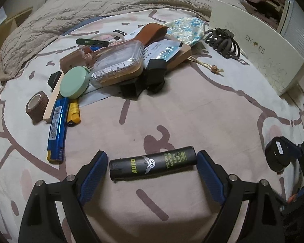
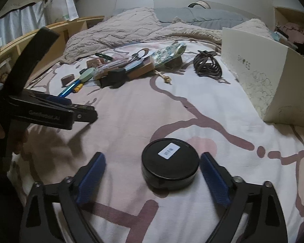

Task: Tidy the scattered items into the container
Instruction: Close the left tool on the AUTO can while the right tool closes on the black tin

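Left wrist view: my left gripper point(image 1: 152, 167) gapes around the black tube point(image 1: 153, 165), untouched; right gripper point(image 2: 153, 171) wide around the round black tin point(image 2: 170, 165)

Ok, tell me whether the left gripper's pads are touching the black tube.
Apart. The left wrist view shows the left gripper open around the black tube, with a strip of bedsheet visible between each pad and the tube's ends.

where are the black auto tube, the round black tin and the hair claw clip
black auto tube point(image 1: 153, 166), left wrist view, middle of its side
round black tin point(image 2: 170, 162), right wrist view, lid
hair claw clip point(image 1: 223, 42), left wrist view, its prongs
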`<action>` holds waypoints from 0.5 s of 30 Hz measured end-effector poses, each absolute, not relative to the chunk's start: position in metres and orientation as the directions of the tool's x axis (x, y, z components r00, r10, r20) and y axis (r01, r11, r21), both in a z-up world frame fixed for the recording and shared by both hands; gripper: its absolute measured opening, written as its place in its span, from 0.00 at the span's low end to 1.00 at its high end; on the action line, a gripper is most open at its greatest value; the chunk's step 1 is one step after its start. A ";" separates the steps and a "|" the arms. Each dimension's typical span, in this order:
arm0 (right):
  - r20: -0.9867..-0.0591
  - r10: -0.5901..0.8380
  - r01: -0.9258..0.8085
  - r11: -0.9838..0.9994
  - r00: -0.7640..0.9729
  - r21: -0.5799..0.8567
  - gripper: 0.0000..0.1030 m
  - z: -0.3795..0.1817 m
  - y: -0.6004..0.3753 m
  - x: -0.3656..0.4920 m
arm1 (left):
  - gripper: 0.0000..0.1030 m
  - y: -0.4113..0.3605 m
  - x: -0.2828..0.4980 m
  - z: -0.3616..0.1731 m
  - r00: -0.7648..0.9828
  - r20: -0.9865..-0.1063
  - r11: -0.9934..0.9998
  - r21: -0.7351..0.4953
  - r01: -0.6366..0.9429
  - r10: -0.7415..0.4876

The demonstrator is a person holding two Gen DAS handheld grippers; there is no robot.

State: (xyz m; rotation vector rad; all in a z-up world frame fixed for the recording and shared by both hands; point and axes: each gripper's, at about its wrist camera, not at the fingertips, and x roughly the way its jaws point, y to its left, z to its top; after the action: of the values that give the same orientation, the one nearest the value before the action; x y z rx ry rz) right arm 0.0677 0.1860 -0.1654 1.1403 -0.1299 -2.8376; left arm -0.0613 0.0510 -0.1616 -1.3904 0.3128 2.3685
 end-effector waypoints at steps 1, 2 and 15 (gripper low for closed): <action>-0.688 -0.116 0.053 -0.992 -0.717 0.113 1.00 -0.165 0.185 0.068 | 0.96 0.049 -0.062 -0.163 -0.440 -0.875 -0.911 -0.001 -0.413 0.200; -0.688 -0.121 0.057 -0.992 -0.715 0.114 1.00 -0.165 0.184 0.069 | 0.99 0.047 -0.063 -0.164 -0.437 -0.878 -0.917 -0.003 -0.399 0.193; -0.653 -0.057 -0.025 -0.993 -0.755 0.116 0.61 -0.166 0.195 0.078 | 1.00 0.042 -0.060 -0.170 -0.445 -0.872 -0.928 -0.025 -0.372 0.202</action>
State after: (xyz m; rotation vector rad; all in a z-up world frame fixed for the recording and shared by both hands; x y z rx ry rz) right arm 0.0783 0.1946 -0.1657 1.0928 -0.1834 -2.9213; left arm -0.0597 0.0423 -0.1699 -1.4169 0.2416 2.4035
